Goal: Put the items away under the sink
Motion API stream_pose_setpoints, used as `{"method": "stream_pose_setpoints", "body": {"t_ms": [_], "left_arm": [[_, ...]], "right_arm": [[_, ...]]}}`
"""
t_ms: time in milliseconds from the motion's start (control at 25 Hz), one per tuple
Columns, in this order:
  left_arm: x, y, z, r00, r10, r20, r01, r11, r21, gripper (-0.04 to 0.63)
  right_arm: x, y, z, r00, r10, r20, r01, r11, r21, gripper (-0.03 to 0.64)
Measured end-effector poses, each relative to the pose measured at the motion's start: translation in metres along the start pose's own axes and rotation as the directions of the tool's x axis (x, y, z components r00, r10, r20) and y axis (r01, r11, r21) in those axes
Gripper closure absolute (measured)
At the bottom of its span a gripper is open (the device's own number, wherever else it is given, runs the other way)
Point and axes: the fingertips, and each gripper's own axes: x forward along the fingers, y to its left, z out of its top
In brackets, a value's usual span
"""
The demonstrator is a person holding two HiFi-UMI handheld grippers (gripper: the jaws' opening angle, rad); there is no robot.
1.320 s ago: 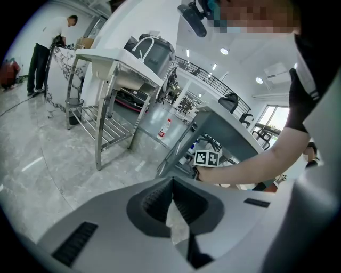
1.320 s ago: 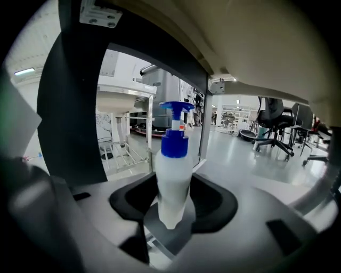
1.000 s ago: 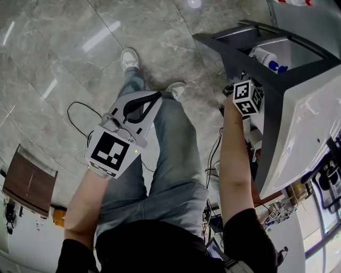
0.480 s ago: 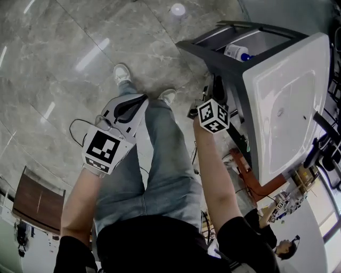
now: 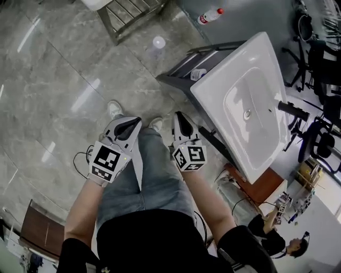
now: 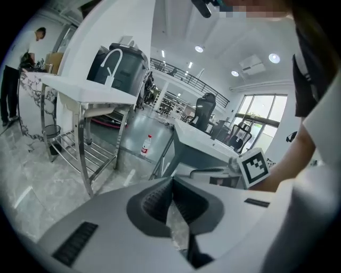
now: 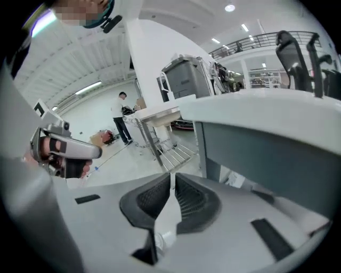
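While both hover over open floor (image 5: pixel 64 69), clear of the sink (image 5: pixel 213 101) edge, left gripper (image 5: pixel 129 123) is pinched shut and empty, and right gripper (image 5: pixel 179 116) just closed on nothing.

Two tongs (image 5: pixel 133 121) (image 5: pixel 179 116); one sink (image 5: pixel 266 64); one red-capped bottle (image 5: pixel 209 16); one steel rack (image 5: pixel 125 13).

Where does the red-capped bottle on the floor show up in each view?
Head view: the bottle is at the top, right of centre, on the floor beyond the sink.
Left gripper view: left of centre, upright on the floor between the metal rack and the sink.
Right gripper view: not in it.
Shared landmark: the white sink, whose rim crosses the right gripper view's right half.
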Motion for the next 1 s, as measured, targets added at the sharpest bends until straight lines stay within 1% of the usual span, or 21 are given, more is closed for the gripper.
{"method": "stream_pose_setpoints", "body": {"t_ms": [120, 240, 440, 560, 720, 800, 1000], "left_arm": [[-0.01, -0.018, 0.023, 1.0, -0.009, 0.0, 0.009, 0.999, 0.038, 0.574], [-0.02, -0.032, 0.053, 1.0, -0.013, 0.01, 0.012, 0.997, 0.073, 0.574], [-0.03, -0.05, 0.1, 0.999, -0.016, 0.043, 0.01, 0.991, 0.133, 0.574], [-0.036, -0.069, 0.12, 0.998, -0.015, 0.055, 0.007, 0.989, 0.148, 0.574], [-0.044, -0.087, 0.156, 0.996, -0.032, 0.084, 0.015, 0.981, 0.195, 0.574], [-0.05, -0.099, 0.17, 0.994, -0.038, 0.1, 0.016, 0.977, 0.214, 0.574], [-0.062, -0.12, 0.209, 0.983, -0.041, 0.177, -0.001, 0.973, 0.232, 0.574]], "right_arm": [[-0.026, 0.01, 0.031, 1.0, 0.022, 0.008, -0.022, 0.999, -0.031, 0.569], [-0.05, 0.015, 0.066, 0.999, 0.032, 0.032, -0.031, 0.999, -0.03, 0.569], [-0.082, 0.024, 0.123, 0.99, 0.073, 0.123, -0.073, 0.997, -0.005, 0.571], [-0.107, 0.027, 0.154, 0.981, 0.091, 0.169, -0.088, 0.996, -0.026, 0.57], [-0.13, 0.024, 0.199, 0.967, 0.07, 0.244, -0.059, 0.997, -0.053, 0.569], [-0.148, 0.026, 0.22, 0.957, 0.069, 0.282, -0.046, 0.995, -0.086, 0.569], [-0.177, 0.031, 0.249, 0.94, 0.078, 0.331, -0.02, 0.984, -0.175, 0.569]]}}
